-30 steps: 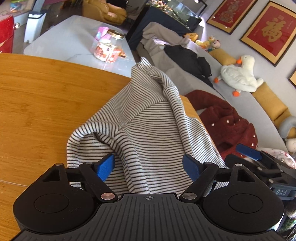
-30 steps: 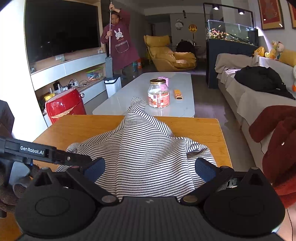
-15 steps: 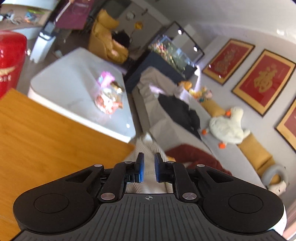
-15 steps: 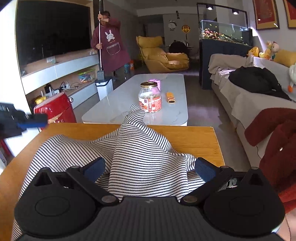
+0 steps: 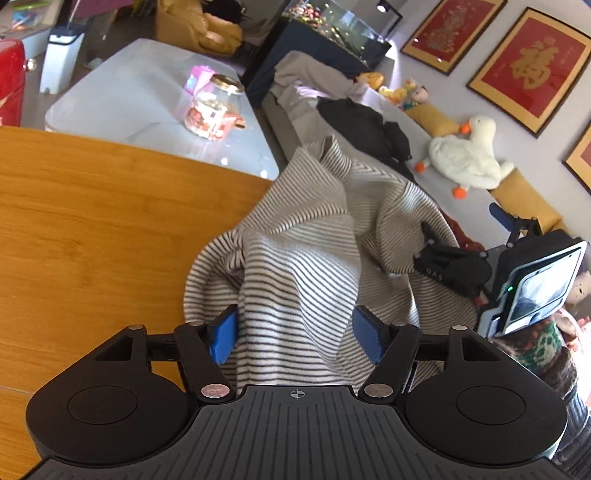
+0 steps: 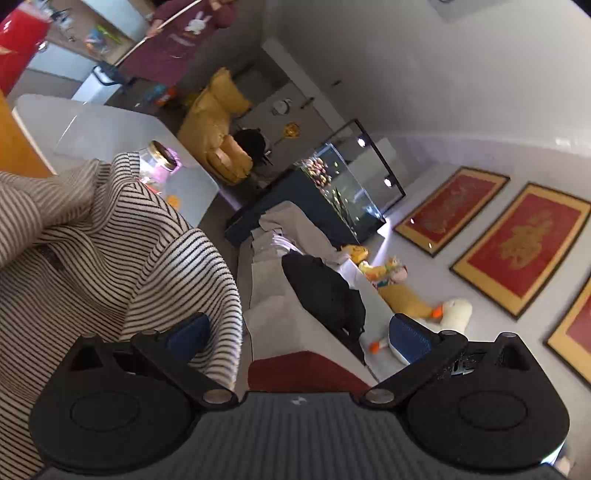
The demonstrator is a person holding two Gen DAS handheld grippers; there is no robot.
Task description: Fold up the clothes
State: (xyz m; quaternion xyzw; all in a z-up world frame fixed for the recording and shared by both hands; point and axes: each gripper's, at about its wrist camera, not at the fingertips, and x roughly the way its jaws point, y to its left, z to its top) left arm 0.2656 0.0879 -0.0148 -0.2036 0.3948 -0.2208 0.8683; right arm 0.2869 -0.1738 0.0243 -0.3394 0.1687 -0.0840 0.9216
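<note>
A black-and-white striped garment [image 5: 303, 258] lies bunched on the wooden table [image 5: 92, 221], with a peak rising at its far end. My left gripper [image 5: 295, 339] points down at its near edge. Its jaws are opening, and a ridge of the cloth runs between the blue pads [image 5: 223, 338] without being pinched. My right gripper [image 5: 461, 230] shows at the garment's right edge, one black finger resting against the cloth. In the right wrist view the right gripper [image 6: 299, 338] stands wide open and rolled sideways. The striped garment [image 6: 92, 266] drapes past its left finger, with nothing gripped.
A glass jar [image 5: 212, 110] stands on the white coffee table [image 5: 129, 96] beyond the wooden table. On the right a grey sofa [image 5: 406, 177] holds a black garment [image 5: 365, 125], a plush duck [image 5: 469, 155] and a dark red garment [image 6: 299, 369]. A person [image 6: 184, 33] stands at the far left.
My left gripper shut on the cloth and lifted it, then came back down and opened around it. My right gripper rolled sideways and swung toward the garment's right edge.
</note>
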